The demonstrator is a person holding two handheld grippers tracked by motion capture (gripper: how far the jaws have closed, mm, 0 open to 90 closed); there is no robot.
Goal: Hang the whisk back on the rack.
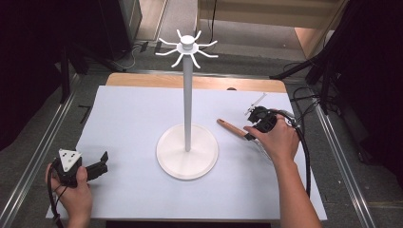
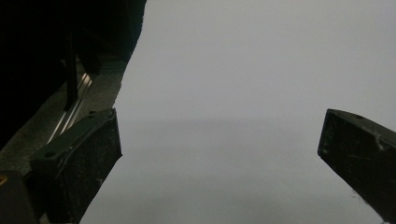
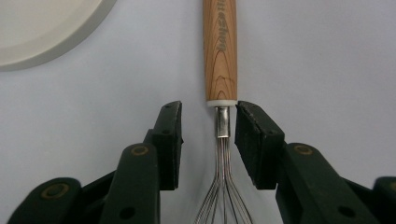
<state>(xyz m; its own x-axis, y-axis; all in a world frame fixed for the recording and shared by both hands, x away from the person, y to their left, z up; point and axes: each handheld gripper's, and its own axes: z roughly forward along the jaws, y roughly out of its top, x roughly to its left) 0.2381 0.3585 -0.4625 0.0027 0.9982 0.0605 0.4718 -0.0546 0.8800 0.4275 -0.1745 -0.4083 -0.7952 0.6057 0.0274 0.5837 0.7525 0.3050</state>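
Whisk (image 3: 220, 60) lying flat on the white counter (image 1: 133, 118), right of the white stand (image 1: 187, 95) and near its round base. Its long axis runs diagonally: the wooden handle points toward the stand's pole, the wire end toward the person's right hand. Right hand-held gripper (image 3: 208, 126): jaws partly open, straddling the metal collar (image 3: 222, 122) without clamping it. Left hand-held gripper (image 2: 219, 140): jaws wide apart, empty, at the counter's near left corner.
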